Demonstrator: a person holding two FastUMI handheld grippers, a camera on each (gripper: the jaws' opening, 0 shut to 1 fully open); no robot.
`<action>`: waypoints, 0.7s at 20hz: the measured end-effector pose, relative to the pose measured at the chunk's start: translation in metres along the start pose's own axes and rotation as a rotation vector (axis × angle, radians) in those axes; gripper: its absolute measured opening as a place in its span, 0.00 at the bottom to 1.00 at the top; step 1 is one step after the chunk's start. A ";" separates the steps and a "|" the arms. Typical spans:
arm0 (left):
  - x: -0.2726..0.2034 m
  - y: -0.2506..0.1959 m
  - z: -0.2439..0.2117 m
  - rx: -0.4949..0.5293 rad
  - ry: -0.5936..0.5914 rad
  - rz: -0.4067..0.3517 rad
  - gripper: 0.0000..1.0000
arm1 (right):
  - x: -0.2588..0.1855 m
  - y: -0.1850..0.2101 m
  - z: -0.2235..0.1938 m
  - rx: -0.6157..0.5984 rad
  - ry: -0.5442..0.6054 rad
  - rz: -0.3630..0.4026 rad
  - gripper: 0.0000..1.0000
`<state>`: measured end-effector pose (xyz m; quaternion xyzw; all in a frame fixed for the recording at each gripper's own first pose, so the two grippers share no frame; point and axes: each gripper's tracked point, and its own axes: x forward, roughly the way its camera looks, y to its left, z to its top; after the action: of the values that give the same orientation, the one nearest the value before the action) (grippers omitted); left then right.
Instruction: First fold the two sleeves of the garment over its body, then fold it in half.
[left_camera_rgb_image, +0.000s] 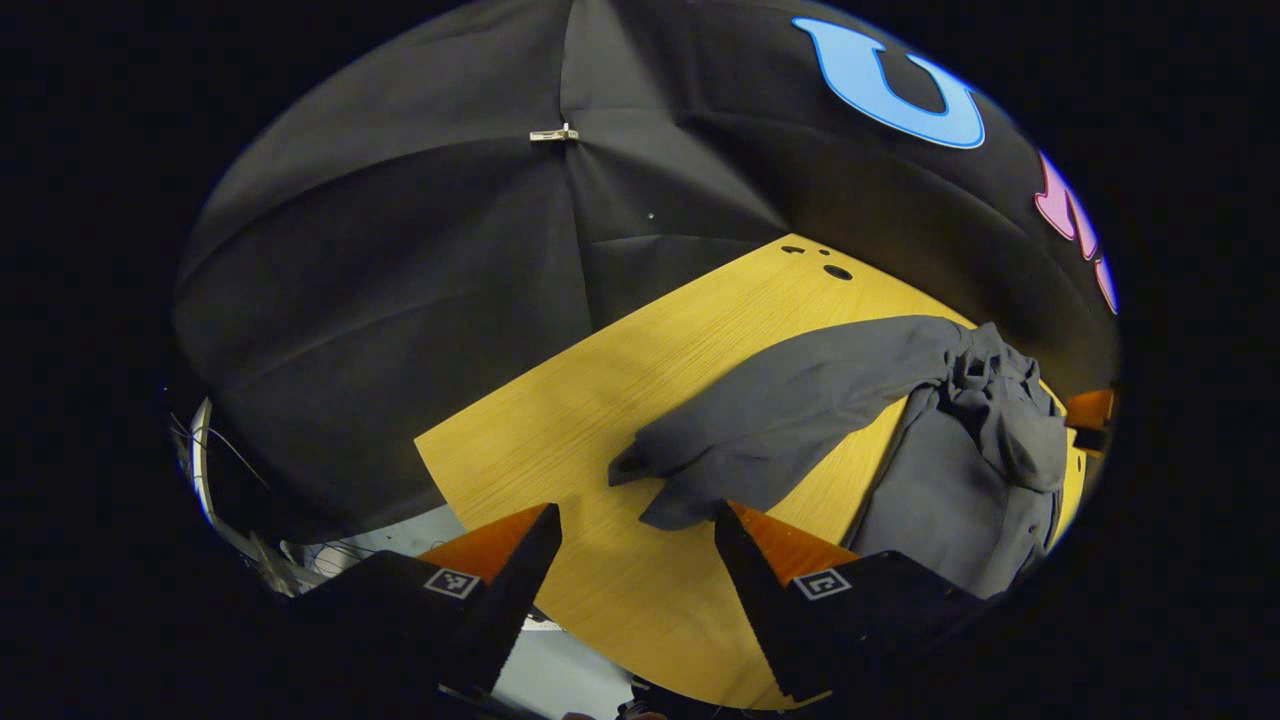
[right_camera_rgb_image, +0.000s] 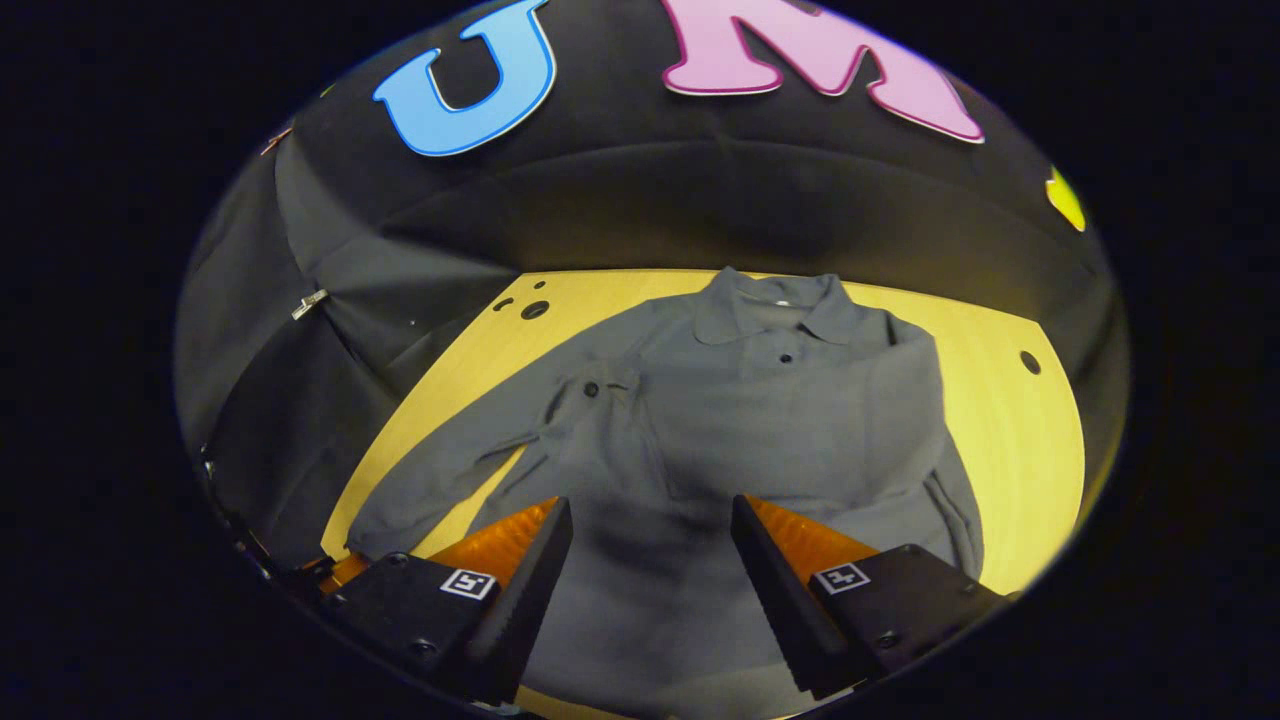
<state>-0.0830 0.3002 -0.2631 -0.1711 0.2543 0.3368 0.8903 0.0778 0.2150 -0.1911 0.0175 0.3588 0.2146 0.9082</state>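
Your left gripper (left_camera_rgb_image: 637, 560) is hovering with its jaws apart just short of the grey garment's sleeve (left_camera_rgb_image: 760, 430) lying on the yellow table (left_camera_rgb_image: 560, 440).

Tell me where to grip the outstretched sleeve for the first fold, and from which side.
Grip the sleeve at its cuff end, probably best. It lies flat and splayed away from the shirt body on the yellow table, so the left gripper, jaws open just short of it, can come in from the outer end and pinch the edge.

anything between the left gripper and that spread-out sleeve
Nothing visible. The left gripper hovers with jaws open just short of the sleeve, with bare table below, and nothing lies on the shirt body.
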 end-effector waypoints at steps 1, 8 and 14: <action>0.006 -0.002 0.002 -0.002 -0.002 -0.002 0.98 | -0.010 -0.009 -0.009 0.002 -0.001 -0.018 0.99; 0.027 -0.014 0.005 0.053 0.020 -0.028 0.98 | -0.073 -0.055 -0.060 0.076 0.031 -0.078 0.99; 0.040 -0.024 0.014 0.119 0.007 -0.030 0.98 | -0.103 -0.078 -0.096 0.102 0.038 -0.128 0.99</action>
<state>-0.0359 0.3102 -0.2718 -0.1231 0.2744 0.3070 0.9029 -0.0228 0.0909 -0.2104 0.0366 0.3867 0.1378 0.9111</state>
